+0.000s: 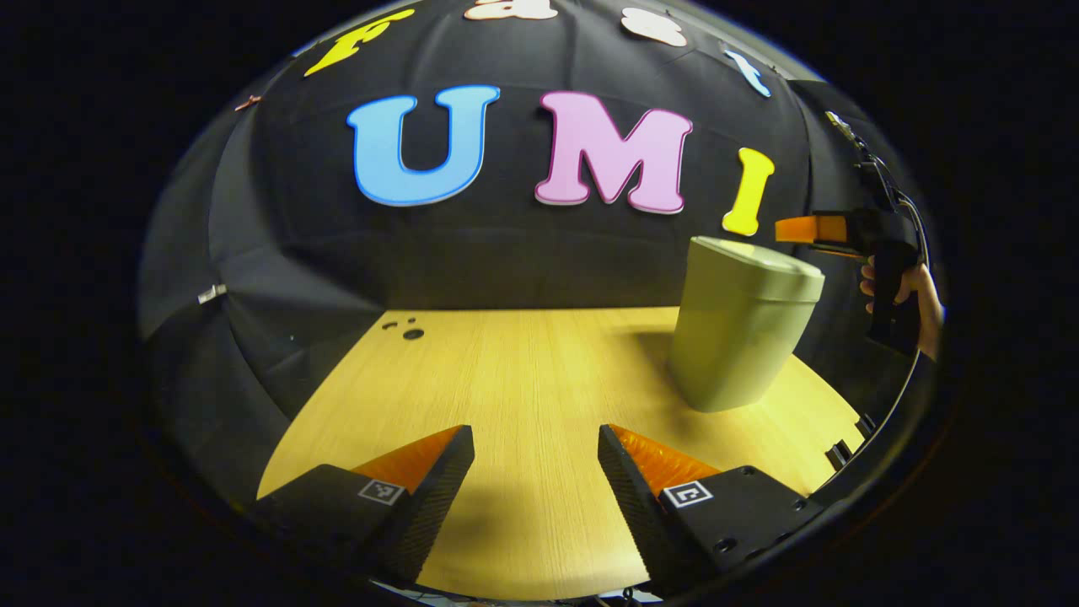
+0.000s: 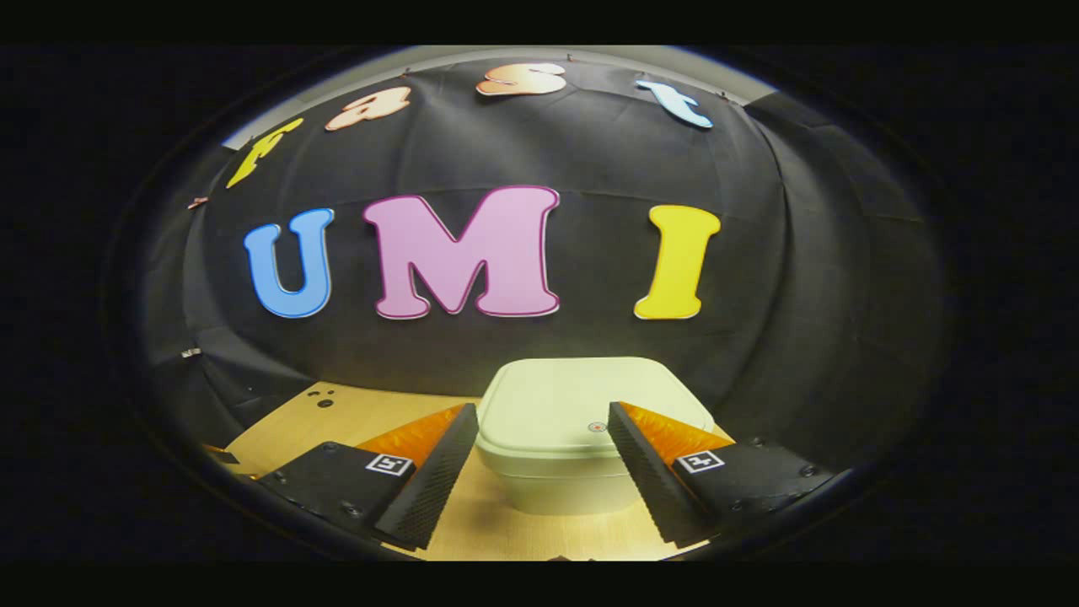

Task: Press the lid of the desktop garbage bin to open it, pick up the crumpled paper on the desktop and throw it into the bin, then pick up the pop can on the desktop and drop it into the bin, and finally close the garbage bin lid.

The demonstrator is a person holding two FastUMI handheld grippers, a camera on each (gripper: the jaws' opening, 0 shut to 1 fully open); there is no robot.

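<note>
Left claw [image 1: 535, 447] spread wide above the wooden table [image 1: 523, 371], nothing between its fingers, bare tabletop showing through the gap. Well to the left of the garbage bin [image 1: 742, 337] and nearer the viewer than it, as seen in the left gripper view. Small dark holes [image 1: 407, 329] at the far left of the table, well apart from the bin, close to the black cloth wall [image 1: 506, 253]. Bin itself pale green, upright on the right part of the table, lid [image 1: 754, 257] down and closed. Just beyond the bin's upper right edge, right claw [image 1: 809, 229] level with the lid and held by a hand [image 1: 915, 295]; tips near the lid rim, contact impossible to judge from here.

In the right gripper view, right claw [image 2: 539, 443] also wide open and gripping nothing, poised over the near side of the bin [image 2: 556, 485], one finger to each side of the lid [image 2: 582, 396]. Small round mark [image 2: 597, 427] on the lid's front edge, just beside the right-hand finger. Lid flat and shut. Same dark holes [image 2: 320, 398] far to the left of the bin. Table [image 2: 354, 417] on either side of the bin pale wood.
</note>
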